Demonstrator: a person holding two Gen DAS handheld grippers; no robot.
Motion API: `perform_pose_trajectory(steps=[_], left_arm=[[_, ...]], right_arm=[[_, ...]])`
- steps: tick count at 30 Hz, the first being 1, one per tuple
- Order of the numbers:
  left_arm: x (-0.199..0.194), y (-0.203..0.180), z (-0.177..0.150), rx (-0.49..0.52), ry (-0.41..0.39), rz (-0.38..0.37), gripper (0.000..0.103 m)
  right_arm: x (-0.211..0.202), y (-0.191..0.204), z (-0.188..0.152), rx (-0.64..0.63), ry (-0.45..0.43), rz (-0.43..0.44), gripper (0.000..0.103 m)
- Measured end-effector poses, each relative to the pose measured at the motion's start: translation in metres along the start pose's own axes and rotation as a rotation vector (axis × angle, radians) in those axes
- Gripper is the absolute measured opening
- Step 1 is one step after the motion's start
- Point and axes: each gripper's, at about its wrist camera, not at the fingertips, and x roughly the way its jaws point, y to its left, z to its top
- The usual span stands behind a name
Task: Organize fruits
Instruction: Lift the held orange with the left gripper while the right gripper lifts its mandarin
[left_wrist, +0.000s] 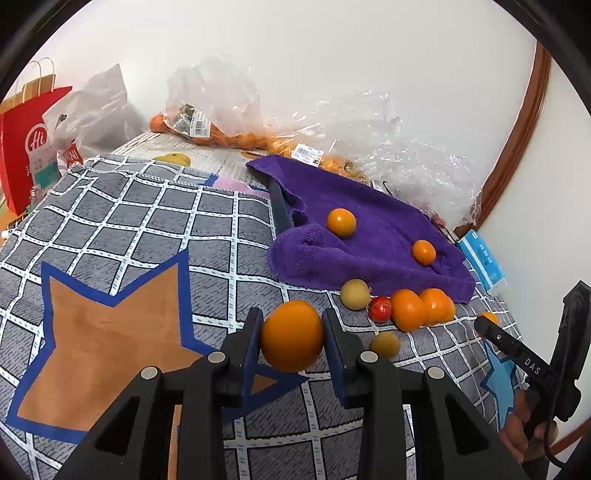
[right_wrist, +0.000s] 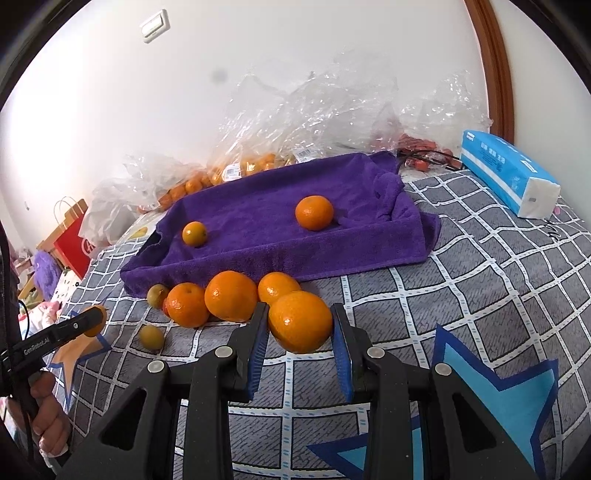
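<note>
Both hand-held grippers loaded. Left hand-held gripper (left_wrist: 291, 334) is clenched on a smooth round orange (left_wrist: 291, 335), pads pressing its two sides, fruit raised over the checked cloth (left_wrist: 147, 229), near the orange star print. Right hand-held gripper (right_wrist: 300, 325) is clenched on a dimpled mandarin (right_wrist: 300, 321), likewise pinched side to side. Neither fruit has a long axis to mind; both are near-spheres.

Just beyond the right gripper: loose cluster of three mandarins (right_wrist: 231, 295), touching one another, with two small greenish-yellow fruits (right_wrist: 151, 336) to the left and a red one (left_wrist: 380, 309) partly hidden.

Farther: purple towel-lined tray (right_wrist: 258, 254), raised rim facing us, holding two orange fruits (right_wrist: 314, 218) well apart. Open room lies between them.

Judgement: the tray lies straight ahead of the right gripper and ahead-right of the left, so the right is nearer. Each must clear the cluster and the near rim.

Far edge: plastic fruit bags (right_wrist: 295, 110) against the wall.
</note>
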Motion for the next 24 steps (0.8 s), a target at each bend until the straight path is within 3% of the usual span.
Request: perform_pose_trajectory(steps=[16, 24], left_arm=[[0.0, 0.013, 0.001, -0.066, 0.008, -0.006, 0.031], [-0.014, 0.005, 0.008, -0.018, -0.013, 0.019, 0.031]], right_arm=[[-0.006, 0.001, 0.0, -0.001, -0.037, 0.013, 0.033], [-0.024, 0.018, 0.012, -0.061, -0.09, 0.036, 0.033]])
